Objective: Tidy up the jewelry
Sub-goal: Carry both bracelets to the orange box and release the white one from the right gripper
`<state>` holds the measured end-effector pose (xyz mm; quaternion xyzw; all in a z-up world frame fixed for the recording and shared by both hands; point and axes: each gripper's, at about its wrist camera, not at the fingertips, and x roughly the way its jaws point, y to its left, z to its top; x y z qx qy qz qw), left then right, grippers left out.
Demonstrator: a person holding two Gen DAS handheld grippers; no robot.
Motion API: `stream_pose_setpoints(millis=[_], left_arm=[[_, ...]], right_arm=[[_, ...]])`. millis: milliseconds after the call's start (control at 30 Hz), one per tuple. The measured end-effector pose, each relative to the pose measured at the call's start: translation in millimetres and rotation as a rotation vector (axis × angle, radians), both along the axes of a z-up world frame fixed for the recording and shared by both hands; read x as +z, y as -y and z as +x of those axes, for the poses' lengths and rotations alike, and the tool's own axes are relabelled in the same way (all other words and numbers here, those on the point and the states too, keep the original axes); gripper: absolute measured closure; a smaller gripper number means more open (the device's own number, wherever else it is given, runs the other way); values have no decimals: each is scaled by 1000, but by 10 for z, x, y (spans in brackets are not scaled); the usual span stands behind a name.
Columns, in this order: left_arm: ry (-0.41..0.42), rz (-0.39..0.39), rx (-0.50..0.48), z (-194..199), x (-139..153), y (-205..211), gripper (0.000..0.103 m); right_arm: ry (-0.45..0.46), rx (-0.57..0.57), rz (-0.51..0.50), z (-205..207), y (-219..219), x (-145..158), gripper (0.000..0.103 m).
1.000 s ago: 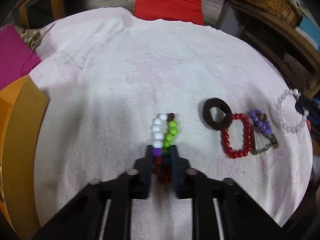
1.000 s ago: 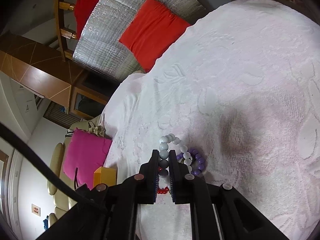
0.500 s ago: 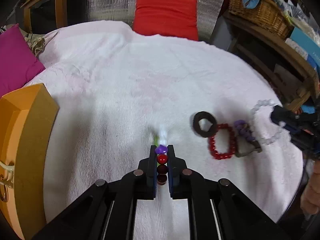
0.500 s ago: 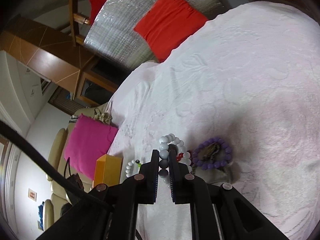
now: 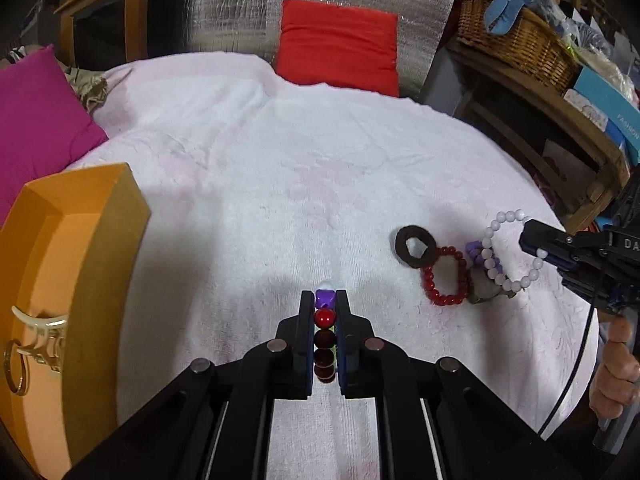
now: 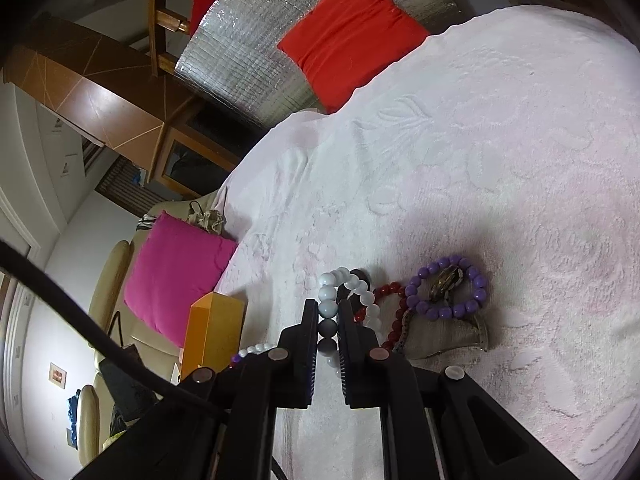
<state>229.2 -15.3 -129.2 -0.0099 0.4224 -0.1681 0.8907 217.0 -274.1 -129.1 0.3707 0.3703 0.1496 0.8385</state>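
My left gripper (image 5: 324,307) is shut on a multicoloured bead bracelet (image 5: 324,317) and holds it above the white cloth (image 5: 280,184); red and purple beads show between the jaws. My right gripper (image 6: 328,312) is shut on a white bead bracelet (image 6: 344,280), lifted off the cloth; it also shows in the left wrist view (image 5: 496,248). On the cloth lie a dark ring (image 5: 416,241), a red bead bracelet (image 5: 444,276) and a purple bead bracelet (image 6: 448,288). An open orange box (image 5: 64,280) stands at the left.
A gold clasp (image 5: 36,332) lies in the orange box. A pink cushion (image 5: 36,120) and a red cushion (image 5: 340,48) sit at the far edge. A shelf with a wicker basket (image 5: 516,40) stands at the right.
My left gripper closed on the multicoloured bracelet and lifted it off the cloth. My right gripper raised the white bracelet away from the other jewelry.
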Motion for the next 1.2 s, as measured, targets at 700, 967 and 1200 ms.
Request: stream_pose_setpoints(millis=[700,967,1200], left_arm=[[132,-57,173,-803,831,-1205,94],[106,-53,372,-1048,802,-2262,94],[17,-91,369,-886,402,-2439,94]], right_arm=[[89,189,-117,33,-1122,396,93],[139,369,-153,235,-2295,757,93],[87,476,-191,660,-3228,693,93]])
